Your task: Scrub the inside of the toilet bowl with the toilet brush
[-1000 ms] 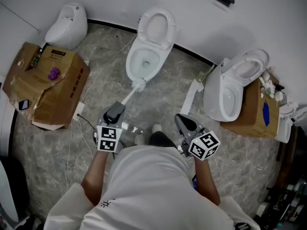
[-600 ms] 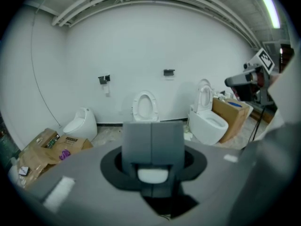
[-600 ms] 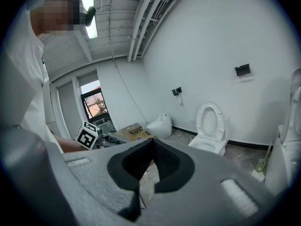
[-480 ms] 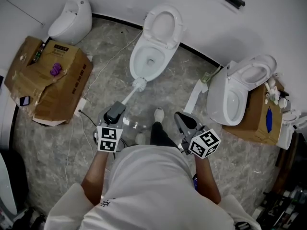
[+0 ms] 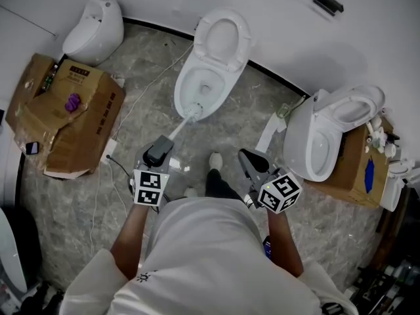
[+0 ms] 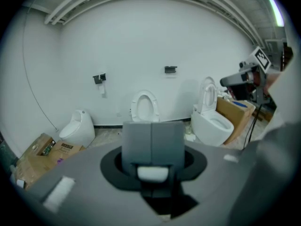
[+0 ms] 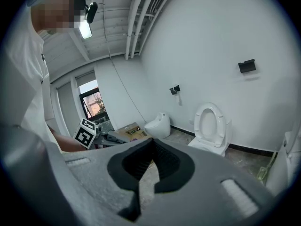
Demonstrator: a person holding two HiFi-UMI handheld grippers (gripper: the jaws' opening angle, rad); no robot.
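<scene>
A white toilet (image 5: pixel 211 61) with its lid raised stands against the wall; it also shows in the left gripper view as the toilet (image 6: pixel 144 106) and in the right gripper view as the toilet (image 7: pixel 211 125). The toilet brush (image 5: pixel 186 121) slants from my left gripper (image 5: pixel 159 148) up to the bowl's front rim, where its white head rests. My left gripper (image 6: pixel 153 147) is shut on the brush handle, whose white end (image 6: pixel 152 173) shows below the jaws. My right gripper (image 5: pixel 250 159) hangs right of the person's legs, shut and empty, its jaws (image 7: pixel 149 171) closed.
A torn cardboard box (image 5: pixel 65 110) lies at the left, with a small white urinal (image 5: pixel 95 28) behind it. A second toilet (image 5: pixel 325 136) stands at the right beside another box (image 5: pixel 357 169). Cables (image 5: pixel 115 166) trail over the marbled floor. A shoe (image 5: pixel 215 159) sits between the grippers.
The brush head has moved from the floor in front of the toilet up to the bowl's front rim. The right gripper has stayed shut and almost still.
</scene>
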